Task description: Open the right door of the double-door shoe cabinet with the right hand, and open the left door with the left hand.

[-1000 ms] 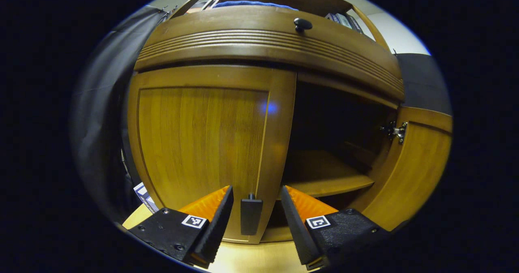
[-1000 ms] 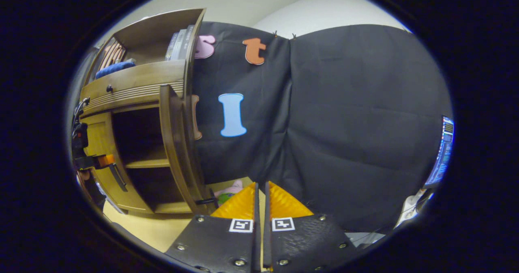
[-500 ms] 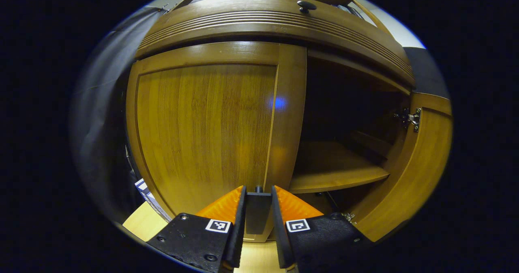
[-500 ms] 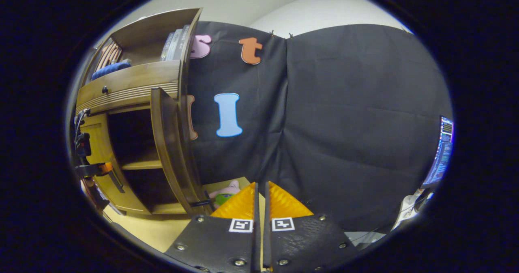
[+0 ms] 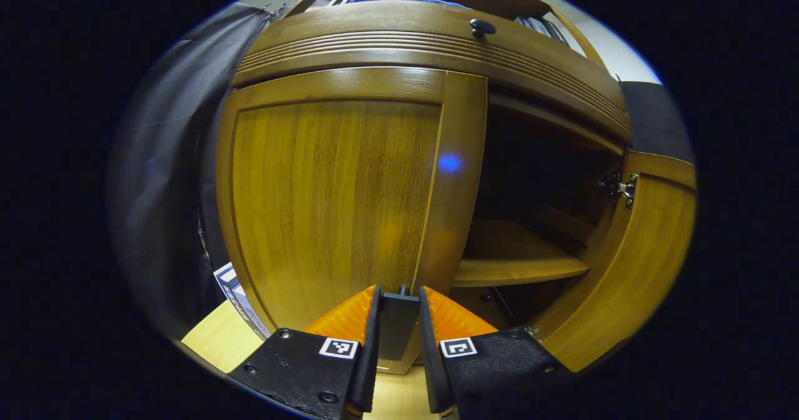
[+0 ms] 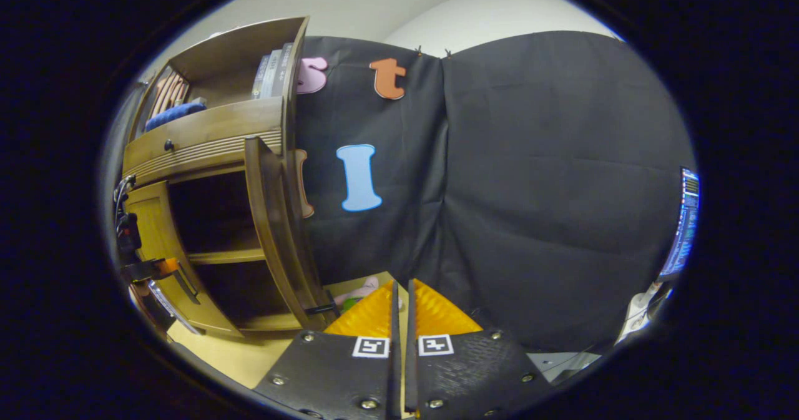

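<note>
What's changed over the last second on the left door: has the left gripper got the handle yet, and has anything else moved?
The left gripper moved in and closed its fingers on the dark bar handle of the closed wooden left door; a second ago its fingers stood spread beside it. The door does not look swung out yet. The right door stays open, and the right gripper stays shut, holding nothing.

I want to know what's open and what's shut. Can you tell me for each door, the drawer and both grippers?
Right door: swung wide open.
Left door: just starting to open.
Left door handle: gripped.
Left gripper: shut on the handle.
Right gripper: shut, holding nothing.
Drawer: closed.
</note>
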The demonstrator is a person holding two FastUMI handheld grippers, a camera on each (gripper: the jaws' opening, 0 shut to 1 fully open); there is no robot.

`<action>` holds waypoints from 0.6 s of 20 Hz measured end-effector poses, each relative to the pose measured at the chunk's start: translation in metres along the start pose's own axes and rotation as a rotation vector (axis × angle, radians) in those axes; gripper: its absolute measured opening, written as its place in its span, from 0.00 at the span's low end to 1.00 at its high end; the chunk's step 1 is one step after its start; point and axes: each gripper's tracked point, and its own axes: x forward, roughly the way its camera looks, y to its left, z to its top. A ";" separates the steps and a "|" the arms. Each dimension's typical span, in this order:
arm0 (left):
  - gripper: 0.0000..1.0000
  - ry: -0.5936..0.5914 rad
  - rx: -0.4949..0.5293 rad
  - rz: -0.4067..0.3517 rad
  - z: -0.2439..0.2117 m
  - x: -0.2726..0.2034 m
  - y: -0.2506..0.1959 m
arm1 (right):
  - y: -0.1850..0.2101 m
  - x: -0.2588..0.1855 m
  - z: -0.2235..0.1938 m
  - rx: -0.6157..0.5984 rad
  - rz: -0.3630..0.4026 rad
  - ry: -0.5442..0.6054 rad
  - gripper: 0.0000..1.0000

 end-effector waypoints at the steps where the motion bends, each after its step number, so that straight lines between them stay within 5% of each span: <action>1: 0.34 0.002 0.003 -0.004 -0.001 -0.005 0.002 | 0.000 0.000 0.001 -0.010 0.007 -0.003 0.03; 12: 0.35 -0.005 -0.066 0.046 -0.006 -0.051 0.020 | 0.009 -0.006 0.011 -0.039 0.112 -0.023 0.03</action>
